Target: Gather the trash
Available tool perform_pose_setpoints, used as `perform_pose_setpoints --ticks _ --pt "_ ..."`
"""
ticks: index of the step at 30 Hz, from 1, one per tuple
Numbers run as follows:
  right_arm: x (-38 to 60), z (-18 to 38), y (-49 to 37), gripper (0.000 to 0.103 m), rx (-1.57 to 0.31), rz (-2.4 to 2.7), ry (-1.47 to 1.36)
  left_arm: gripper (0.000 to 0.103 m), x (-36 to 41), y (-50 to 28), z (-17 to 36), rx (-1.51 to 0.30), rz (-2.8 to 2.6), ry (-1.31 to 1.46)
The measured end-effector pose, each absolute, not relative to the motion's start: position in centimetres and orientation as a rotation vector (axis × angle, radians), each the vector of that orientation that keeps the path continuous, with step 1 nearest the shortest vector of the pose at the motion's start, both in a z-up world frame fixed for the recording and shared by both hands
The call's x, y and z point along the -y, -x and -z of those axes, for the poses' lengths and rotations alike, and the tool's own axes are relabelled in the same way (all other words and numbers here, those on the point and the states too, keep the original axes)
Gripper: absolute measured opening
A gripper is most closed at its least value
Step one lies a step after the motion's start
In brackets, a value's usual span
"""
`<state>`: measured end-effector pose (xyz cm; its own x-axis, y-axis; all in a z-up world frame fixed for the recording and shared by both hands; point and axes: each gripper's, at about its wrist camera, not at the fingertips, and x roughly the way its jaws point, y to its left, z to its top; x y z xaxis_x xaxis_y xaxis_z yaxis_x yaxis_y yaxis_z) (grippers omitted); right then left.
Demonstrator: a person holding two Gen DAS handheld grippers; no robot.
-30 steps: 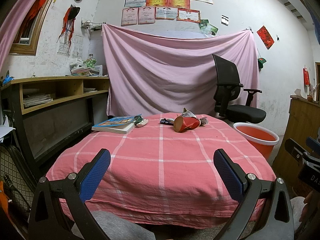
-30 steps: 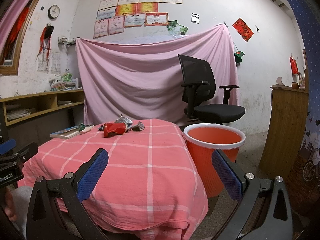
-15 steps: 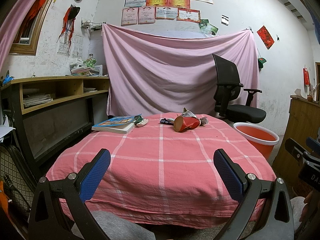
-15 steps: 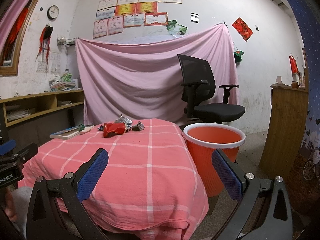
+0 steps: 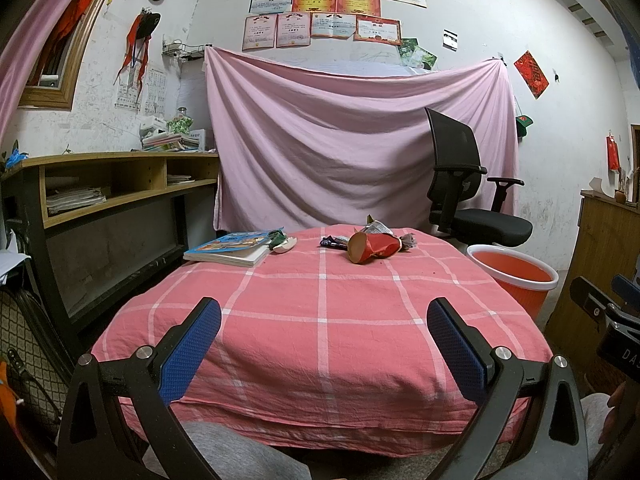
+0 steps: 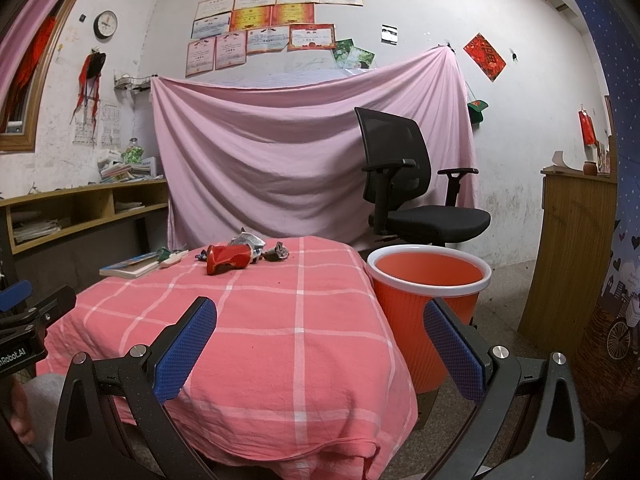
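A crushed red paper cup [image 5: 373, 248] [image 6: 229, 259] lies on its side at the far end of the pink checked table [image 5: 320, 320] [image 6: 280, 340]. Crumpled wrappers [image 5: 378, 227] [image 6: 249, 239] and a grey wad [image 5: 408, 241] [image 6: 277, 252] lie around it, with a dark wrapper [image 5: 332, 242] to its left. An orange bin with a white rim [image 5: 514, 280] [image 6: 428, 292] stands on the floor right of the table. My left gripper [image 5: 324, 334] is open at the near edge, empty. My right gripper [image 6: 320, 332] is open over the near right corner, empty.
A stack of books [image 5: 230, 248] [image 6: 130, 265] with a small green and white scrap [image 5: 282, 242] beside it sits at the far left of the table. A black office chair [image 5: 468, 196] [image 6: 408, 200] stands behind the bin. A wooden shelf [image 5: 100, 188] runs along the left wall, a cabinet [image 6: 572, 248] on the right.
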<state>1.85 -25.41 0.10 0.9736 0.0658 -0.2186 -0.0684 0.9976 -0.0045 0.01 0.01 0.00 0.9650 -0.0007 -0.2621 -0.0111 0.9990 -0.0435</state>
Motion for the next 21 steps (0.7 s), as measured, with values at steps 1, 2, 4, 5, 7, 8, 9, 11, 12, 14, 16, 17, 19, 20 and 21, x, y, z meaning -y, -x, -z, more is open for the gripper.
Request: perform_pose_setpoints --ticks 1,2,4,5,7,8,9,11,12,14,16,17,19,20,21 --pt "25.41 -0.09 -1.85 0.103 -0.22 -0.068 0.012 0.101 -0.01 -0.01 0.0 -0.265 -0.005 0.045" --pt "25.4 -0.1 -1.83 0.103 -0.22 -0.068 0.012 0.101 0.0 -0.01 0.01 -0.266 -0.005 0.045" --pt "25.39 -0.11 -1.81 0.103 -0.22 -0.068 0.011 0.101 -0.01 -0.01 0.01 -0.266 -0.005 0.045" --pt "25.39 -0.12 -1.78 0.103 -0.219 -0.07 0.01 0.101 -0.01 -0.01 0.01 -0.266 -0.005 0.045" --pt "25.33 -0.13 -1.74 0.103 -0.217 -0.069 0.011 0.101 -0.01 -0.01 0.0 -0.266 -0.005 0.045" --pt "25.29 -0.13 -1.71 0.103 -0.217 -0.07 0.011 0.101 0.0 0.0 0.0 -0.265 -0.005 0.045" --pt "25.36 -0.07 -1.86 0.103 -0.218 -0.071 0.01 0.101 -0.01 -0.01 0.0 -0.265 -0.004 0.045" --pt "25.33 -0.01 -1.92 0.103 -0.216 -0.072 0.01 0.101 -0.01 -0.01 0.0 -0.265 -0.004 0.044" --pt "25.41 -0.02 -1.94 0.103 -0.217 -0.071 0.01 0.101 -0.01 -0.01 0.0 -0.266 -0.005 0.045" --pt "25.54 0.15 -2.01 0.103 -0.215 -0.073 0.01 0.101 -0.01 -0.01 0.0 -0.265 -0.005 0.045" --pt "25.53 0.26 -1.83 0.103 -0.214 -0.076 0.009 0.101 -0.01 -0.01 0.0 -0.266 -0.005 0.046" --pt "25.36 0.28 -1.81 0.103 -0.214 -0.081 0.006 0.101 -0.03 0.02 -0.02 -0.265 -0.006 0.047" --pt "25.17 -0.24 -1.5 0.103 -0.211 -0.088 0.002 0.101 -0.23 0.2 -0.16 -0.251 -0.007 0.059" --pt "24.98 -0.35 -1.69 0.103 -0.209 -0.091 0.0 0.101 -0.36 0.22 -0.24 -0.246 -0.006 0.068" --pt "25.16 -0.58 -1.69 0.103 -0.206 -0.095 -0.001 0.101 -0.2 0.5 0.03 -0.246 -0.007 0.072"
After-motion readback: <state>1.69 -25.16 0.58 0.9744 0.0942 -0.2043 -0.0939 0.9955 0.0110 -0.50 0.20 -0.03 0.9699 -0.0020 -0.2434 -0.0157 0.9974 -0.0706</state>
